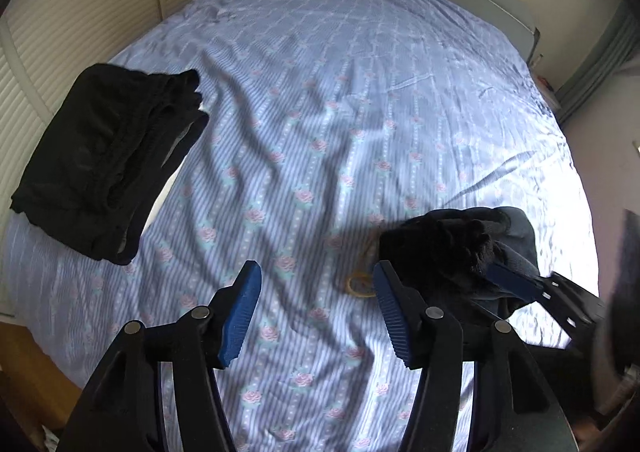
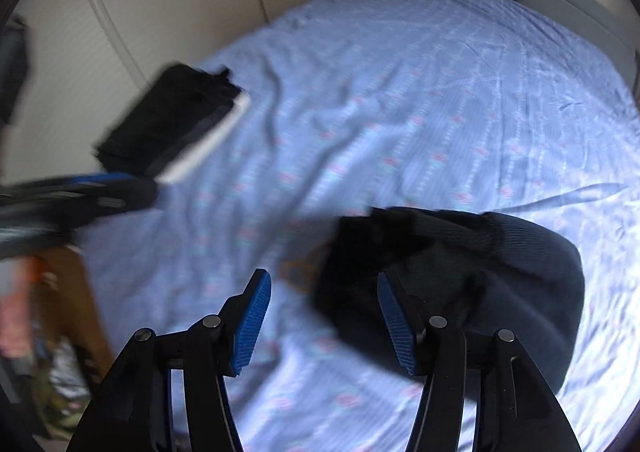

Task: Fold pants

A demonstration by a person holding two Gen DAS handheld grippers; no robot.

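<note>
Two grippers, left gripper [image 1: 318, 318] and right gripper [image 2: 324, 322], hang released and empty; crumpled pants [image 2: 460, 276] at lower right await folding, clear of the folded stack [image 1: 108, 160] at left.

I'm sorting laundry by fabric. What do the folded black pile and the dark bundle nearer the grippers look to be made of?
Folded black pile: looks like a thin, smooth knit or woven cloth with a faint sheen; its edges lie flat in crisp layers. Dark bundle: seems thicker, with a fuzzy black fleece-like nap on one part and a ribbed, navy knit on the other. Fibre content cannot be told.
</note>
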